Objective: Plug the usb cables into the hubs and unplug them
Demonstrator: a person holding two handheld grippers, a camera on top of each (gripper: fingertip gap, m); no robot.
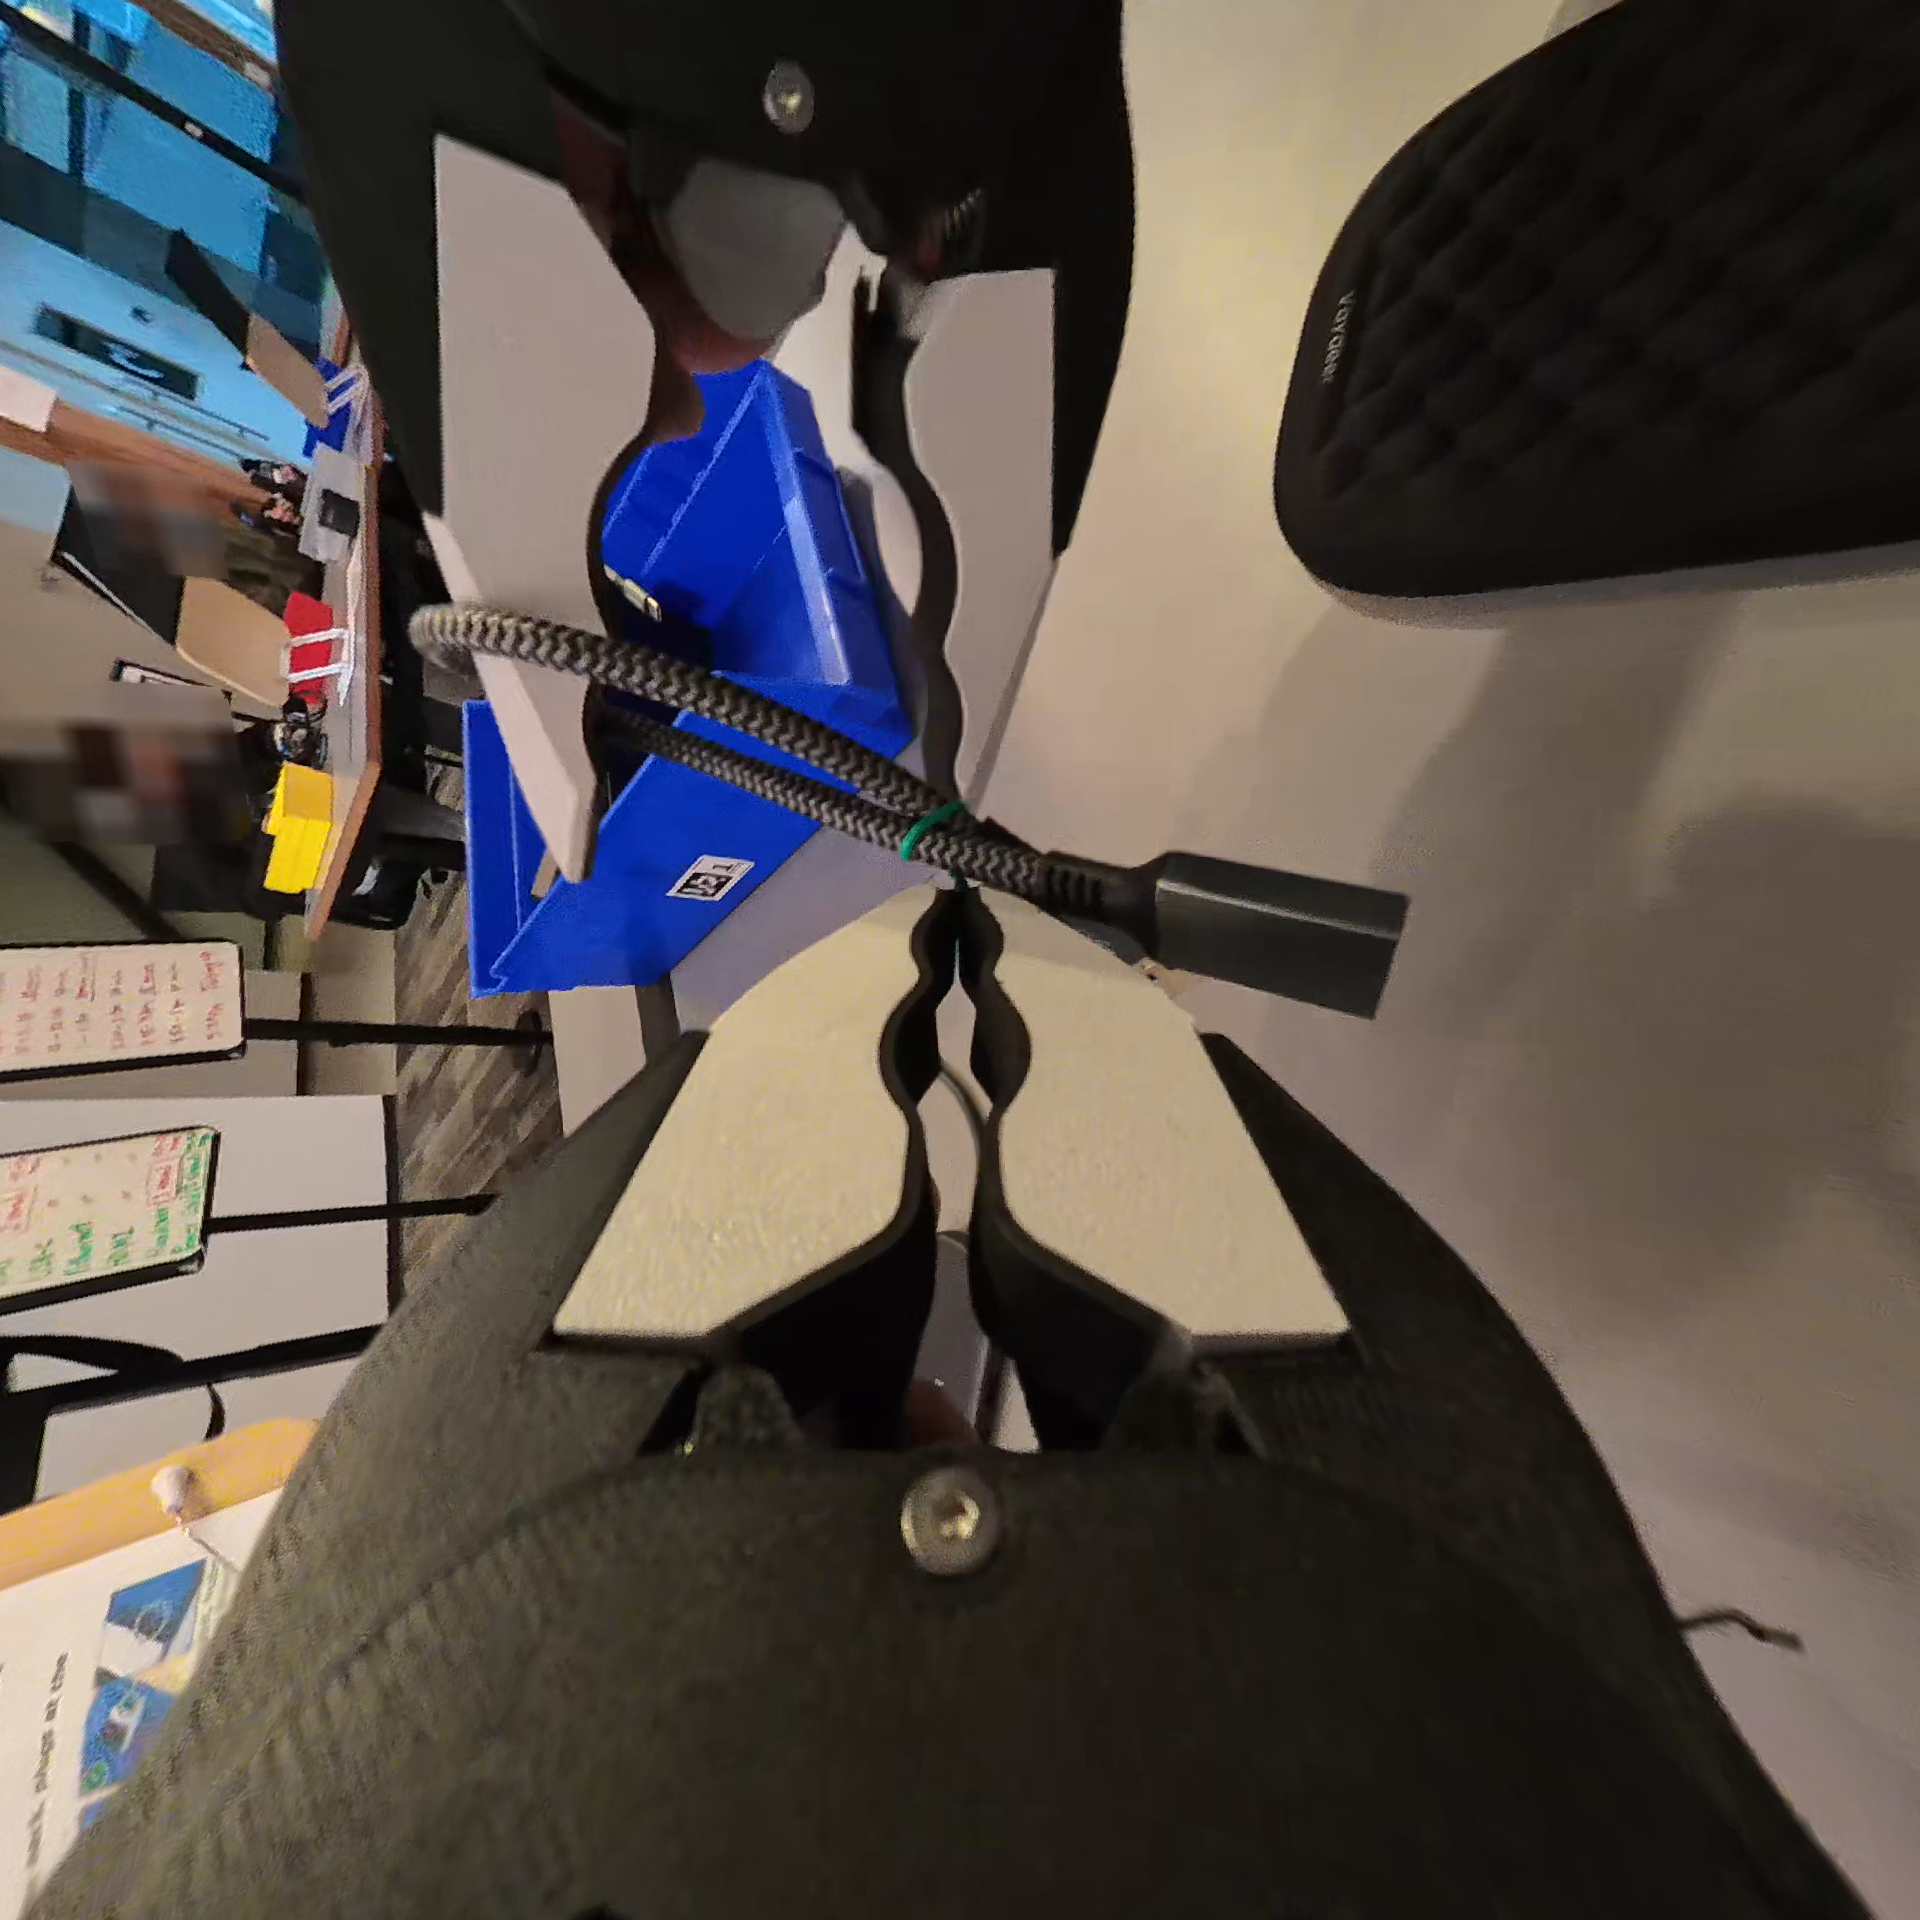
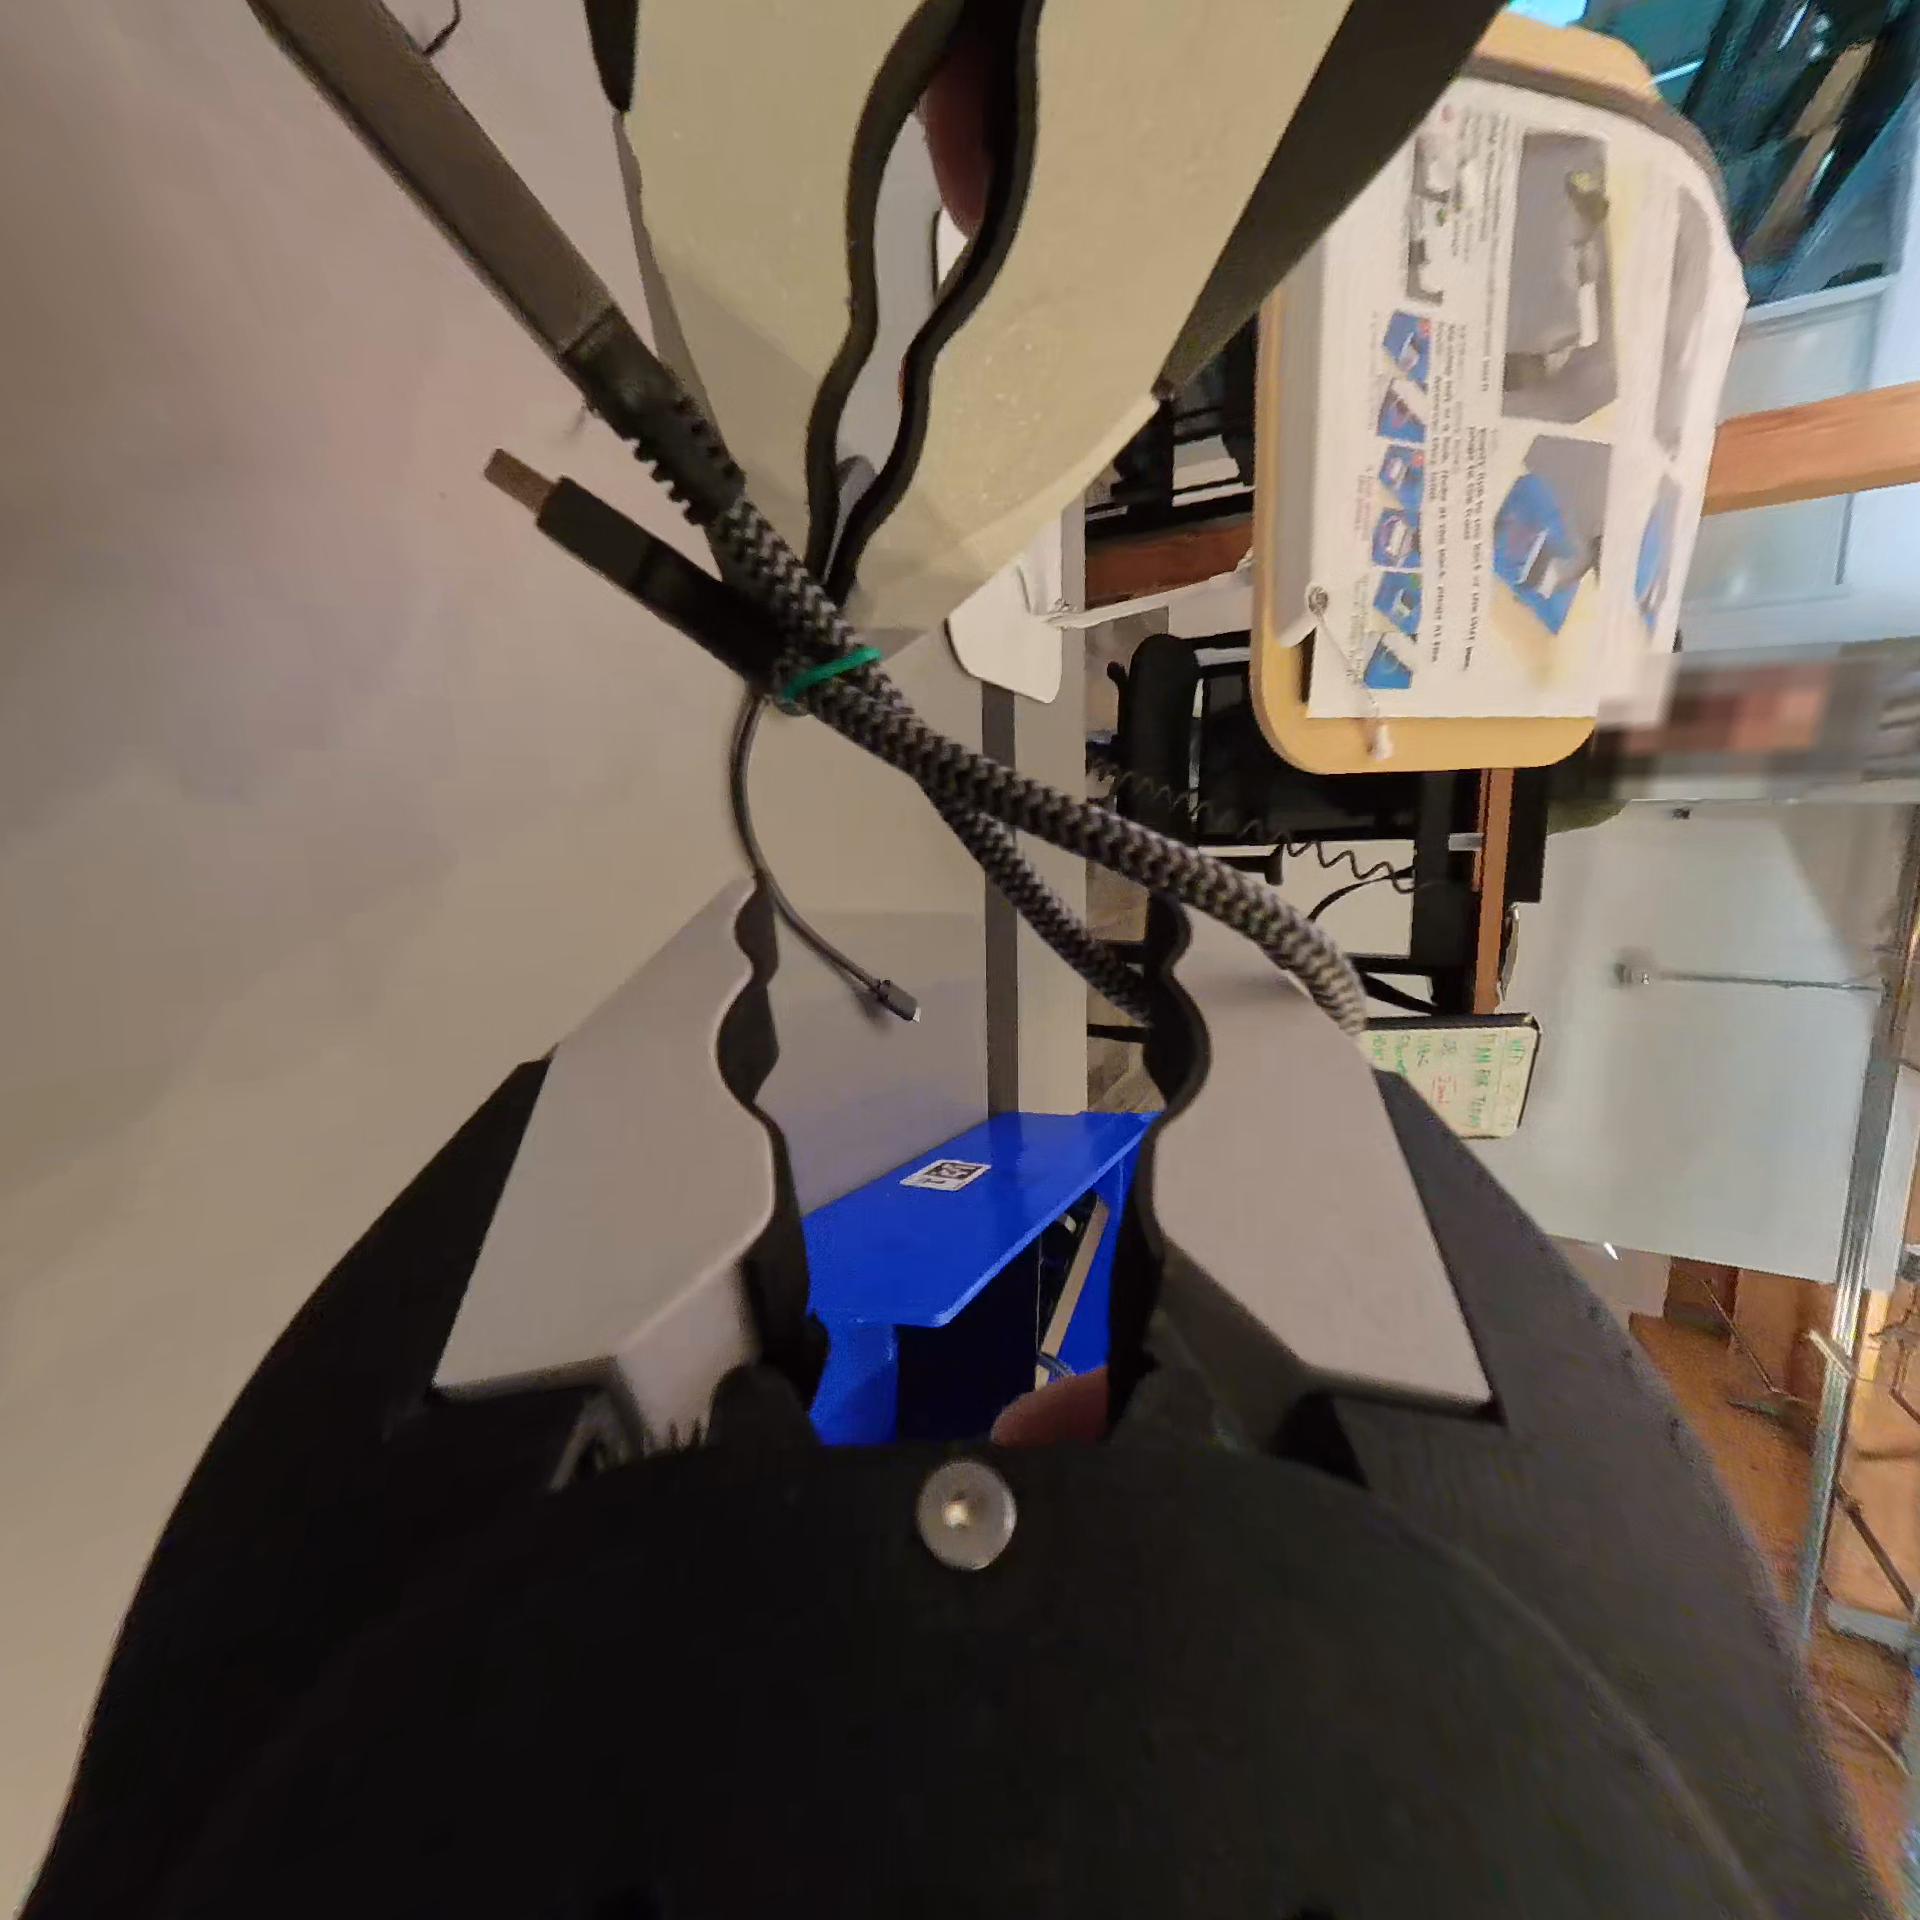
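Left hand-held gripper (image 1: 954, 935), low in the left wrist view, is closed on the braided cable (image 1: 790, 748) at center. Low in the right wrist view, the right hand-held gripper (image 2: 961, 997) stands open; the USB plug (image 2: 582, 520), upper left, hangs free, so plugging remains.

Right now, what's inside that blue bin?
In the right wrist view, the blue bin is mostly dark inside, with one pale slanted strip showing. The right gripper hides the rest.

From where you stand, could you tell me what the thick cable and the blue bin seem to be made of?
The thick cable looks jacketed in braided fabric: a matte black-and-grey herringbone weave. The blue bin looks like moulded plastic: glossy, uniform colour, sharp edges with highlights.
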